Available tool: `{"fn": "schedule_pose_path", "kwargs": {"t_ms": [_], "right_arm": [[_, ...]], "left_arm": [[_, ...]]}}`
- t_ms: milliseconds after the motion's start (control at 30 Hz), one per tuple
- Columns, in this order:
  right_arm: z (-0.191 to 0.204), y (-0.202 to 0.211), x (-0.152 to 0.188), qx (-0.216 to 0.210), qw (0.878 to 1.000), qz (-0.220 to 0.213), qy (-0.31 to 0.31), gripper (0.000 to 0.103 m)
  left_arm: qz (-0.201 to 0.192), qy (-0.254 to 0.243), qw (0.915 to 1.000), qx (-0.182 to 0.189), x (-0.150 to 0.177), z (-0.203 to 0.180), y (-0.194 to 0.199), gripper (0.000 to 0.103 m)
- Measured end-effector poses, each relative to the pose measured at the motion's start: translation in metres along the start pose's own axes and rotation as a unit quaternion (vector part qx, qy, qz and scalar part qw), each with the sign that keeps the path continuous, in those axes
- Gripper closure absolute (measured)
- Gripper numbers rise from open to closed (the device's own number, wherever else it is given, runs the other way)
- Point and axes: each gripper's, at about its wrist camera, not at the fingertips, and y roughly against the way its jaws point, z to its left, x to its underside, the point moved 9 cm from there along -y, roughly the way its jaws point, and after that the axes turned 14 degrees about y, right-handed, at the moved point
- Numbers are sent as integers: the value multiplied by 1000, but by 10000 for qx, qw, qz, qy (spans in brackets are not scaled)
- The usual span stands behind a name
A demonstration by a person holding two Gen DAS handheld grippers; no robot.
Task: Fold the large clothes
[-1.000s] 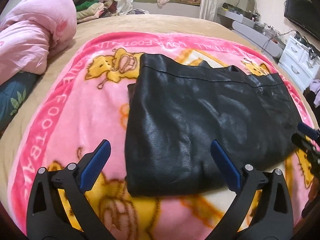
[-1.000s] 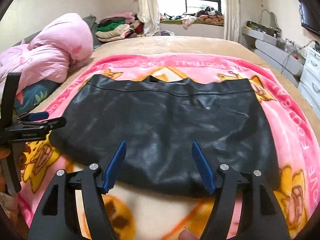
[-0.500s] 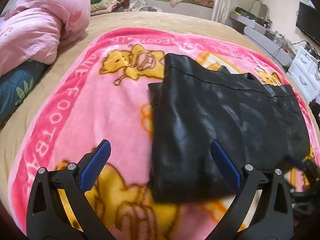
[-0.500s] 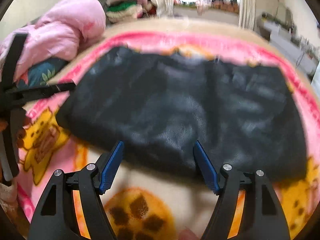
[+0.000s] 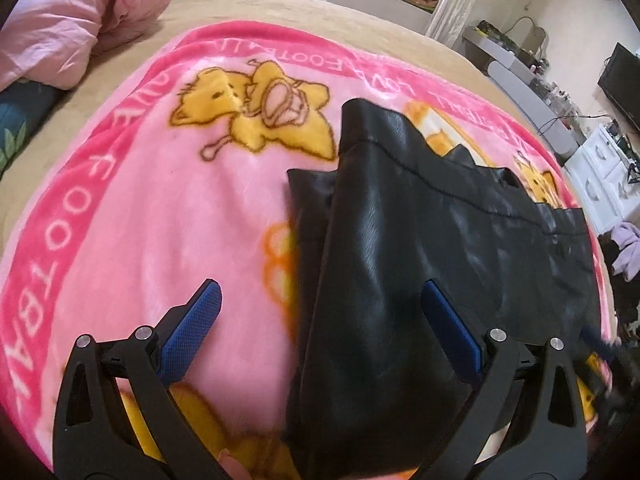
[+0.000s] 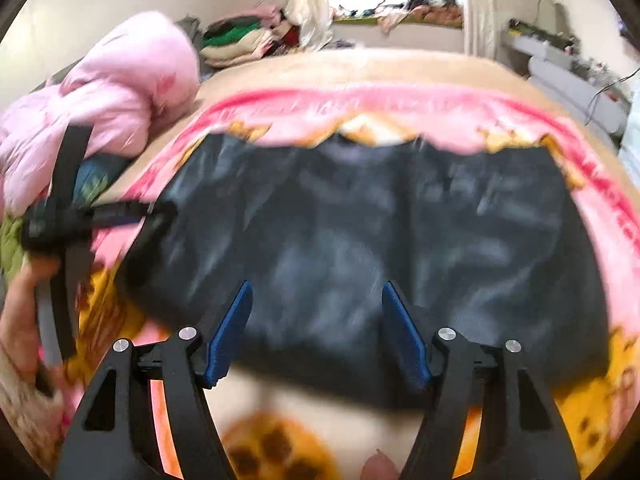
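A black leather-look garment (image 5: 432,264), already doubled into a broad slab, lies across the middle of a pink cartoon blanket (image 5: 132,208) spread over a tan bed (image 5: 280,8), its stitched hem toward the far edge. A narrower underlayer pokes out along its left side.

The left gripper (image 5: 320,332) hovers at the garment's near-left corner, jaws spread wide and holding nothing, one blue pad (image 5: 192,328) over bare blanket and the other over the black material. The right gripper (image 6: 316,336) hangs above the near edge of the garment (image 6: 360,240), blurred in the right wrist view, jaws likewise parted and empty, both pads over the fabric. The left gripper (image 6: 100,216) also shows at the garment's left end in that view.

The step in hand appears to be taking hold of the near edge for another fold. To do it well, each gripper would likely need to drop low enough to slide one finger under every layer, stray underlayer included, then close fully before lifting. The material looks slick and stiff, so a shallow pinch could slip or take only the top ply. Both ends should rise together and travel evenly toward the far hem, keeping the edges lined up.

A bundled pink duvet (image 5: 68,20) sits at the bed's far-left corner.
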Motion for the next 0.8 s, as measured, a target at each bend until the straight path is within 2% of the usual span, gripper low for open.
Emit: {"fn": "schedule_pose_path", "kwargs": {"t_ms": [100, 267, 333, 433, 500, 633, 700, 800], "right_arm": [[-16, -25, -21, 216, 9996, 168, -114, 53], [-40, -78, -48, 583, 9964, 505, -351, 64], [-47, -94, -49, 673, 9944, 667, -470, 69], [-51, -123, -36, 589, 9903, 1065, -671, 69], [-51, -131, -32, 632, 9903, 1086, -598, 69], [-49, -131, -31, 612, 9915, 1035, -494, 69], [-49, -113, -36, 401, 9938, 865, -569, 74], [-34, -68, -33, 144, 9980, 464, -402, 75]], "left_arm": [[113, 1, 9999, 71, 0, 0, -9, 10], [273, 140, 9990, 323, -3, 3, -16, 10], [274, 113, 9985, 453, -6, 1, -15, 10], [371, 159, 9973, 618, -7, 1, -18, 10], [436, 228, 9965, 675, -10, 2, -22, 10], [526, 188, 9959, 705, -15, -2, -30, 10], [585, 245, 9951, 762, -17, -4, -31, 10], [789, 374, 9921, 905, -15, -7, -33, 10]]}}
